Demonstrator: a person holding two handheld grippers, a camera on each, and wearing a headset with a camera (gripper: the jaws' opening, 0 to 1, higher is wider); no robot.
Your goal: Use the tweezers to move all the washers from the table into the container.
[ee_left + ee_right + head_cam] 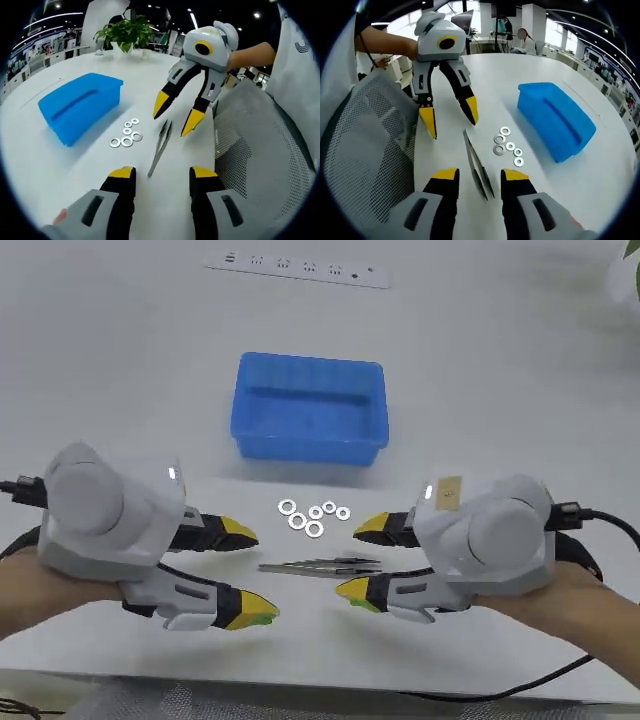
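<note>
Both grippers are low over the table (480,360), facing each other, and the tweezers (320,566) lie flat on it right between them. The left gripper (258,573) has its jaws spread wide with nothing in them. The right gripper (352,558) is also released and empty. In the right gripper view the near end of the tweezers sits in the gap between that gripper's own two jaws, though I cannot tell if either jaw touches it. In the left gripper view the other end lies just ahead of the jaw gap, clear of both tips.

The tweezers are slim, silvery metal. They narrow to a point toward the left gripper and their two arms part slightly toward the right one.

Just past them lie the washers (313,517) — six small bright rings, loosely clustered, all flat on the white surface and none of them between any jaws. Farther back stands the container (308,445), a blue rectangular tub, open on top and well apart from both grippers. Its floor looks bare of washers in the head view.

At the far edge of the table lies a white power strip (295,268).
</note>
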